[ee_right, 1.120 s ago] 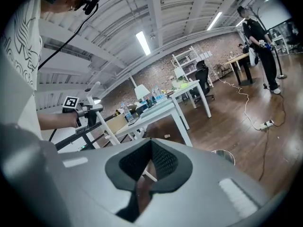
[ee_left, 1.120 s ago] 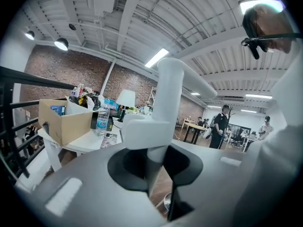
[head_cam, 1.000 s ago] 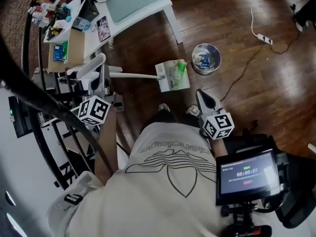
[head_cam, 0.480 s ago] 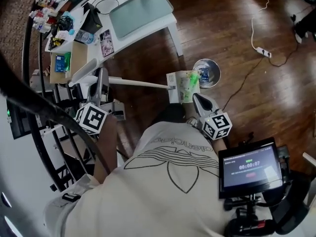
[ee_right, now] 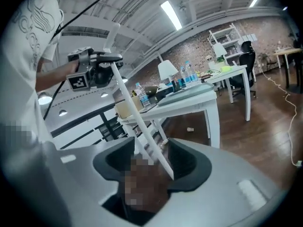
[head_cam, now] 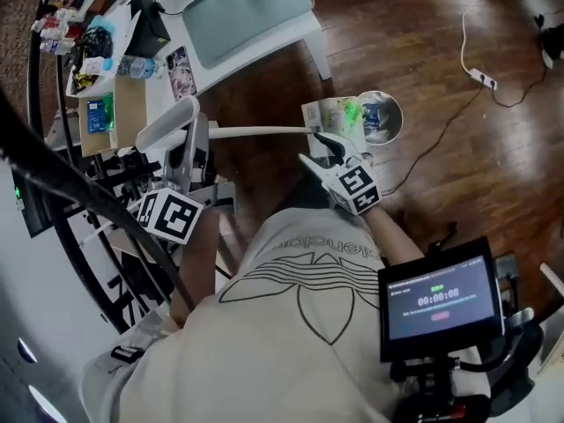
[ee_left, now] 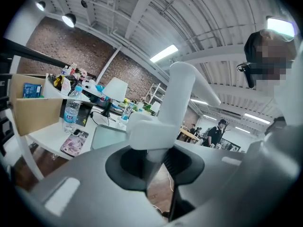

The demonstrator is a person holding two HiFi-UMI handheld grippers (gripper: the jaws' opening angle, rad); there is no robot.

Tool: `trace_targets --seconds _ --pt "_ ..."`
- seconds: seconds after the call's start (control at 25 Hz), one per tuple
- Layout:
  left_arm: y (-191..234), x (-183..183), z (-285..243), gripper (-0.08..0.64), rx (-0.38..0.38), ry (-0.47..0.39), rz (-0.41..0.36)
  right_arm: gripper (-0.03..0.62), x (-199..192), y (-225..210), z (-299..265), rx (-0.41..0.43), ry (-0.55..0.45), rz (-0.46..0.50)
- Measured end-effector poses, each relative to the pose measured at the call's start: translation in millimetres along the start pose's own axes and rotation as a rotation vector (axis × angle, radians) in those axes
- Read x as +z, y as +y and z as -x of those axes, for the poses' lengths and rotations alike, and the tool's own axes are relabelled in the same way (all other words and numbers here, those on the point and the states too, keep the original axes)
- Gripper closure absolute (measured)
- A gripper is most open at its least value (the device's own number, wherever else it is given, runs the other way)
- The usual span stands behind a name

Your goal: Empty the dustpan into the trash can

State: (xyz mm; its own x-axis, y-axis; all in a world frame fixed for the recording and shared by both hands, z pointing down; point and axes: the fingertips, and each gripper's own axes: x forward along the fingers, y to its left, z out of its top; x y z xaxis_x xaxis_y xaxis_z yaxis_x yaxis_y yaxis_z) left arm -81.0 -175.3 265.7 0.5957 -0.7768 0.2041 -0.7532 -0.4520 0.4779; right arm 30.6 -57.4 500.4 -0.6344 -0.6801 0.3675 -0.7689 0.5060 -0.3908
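A white long-handled dustpan (head_cam: 333,113) carrying green and white litter hangs at the rim of the round metal trash can (head_cam: 388,117). Its pole (head_cam: 256,132) runs left to the curved grip (ee_left: 177,93). My left gripper (head_cam: 188,144) holds that grip between its jaws (ee_left: 151,157), which are easing open. My right gripper (head_cam: 322,151) sits just behind the pan. Its jaws are opening wide, with the thin pole (ee_right: 130,98) passing between them (ee_right: 151,160) untouched by the pads. The left gripper (ee_right: 92,72) also shows at the pole's top in the right gripper view.
A white table (head_cam: 238,16) stands beyond the pole. A cluttered shelf with a cardboard box (head_cam: 106,77) and black rails are at the left. A power strip with its cable (head_cam: 485,77) lies on the wooden floor at the right. A screen (head_cam: 436,298) hangs at my right hip.
The dustpan has swung right, from the floor in front of my feet to the trash can's rim. My right gripper has moved up and left to the pole and opened its jaws.
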Motion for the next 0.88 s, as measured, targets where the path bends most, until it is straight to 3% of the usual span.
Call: trace_targets --seconds 0.2,0.4,0.52,0.88 --pt "-32 7 -26 0.449 -0.019 0.003 -0.082 0.370 18 3 -49 0.042 0.011 0.130" --pt "-66 -2 -39 0.449 -0.067 0.053 -0.123 0.383 36 -13 -86 0.005 0.007 0.166" --pt "-75 -5 -43 0.451 -0.079 0.068 -0.131 0.479 38 -15 -93 0.020 0.010 0.214" --pt "-97 -7 -45 0.449 -0.114 0.075 -0.176 0.485 43 -10 -86 0.087 -0.022 0.194"
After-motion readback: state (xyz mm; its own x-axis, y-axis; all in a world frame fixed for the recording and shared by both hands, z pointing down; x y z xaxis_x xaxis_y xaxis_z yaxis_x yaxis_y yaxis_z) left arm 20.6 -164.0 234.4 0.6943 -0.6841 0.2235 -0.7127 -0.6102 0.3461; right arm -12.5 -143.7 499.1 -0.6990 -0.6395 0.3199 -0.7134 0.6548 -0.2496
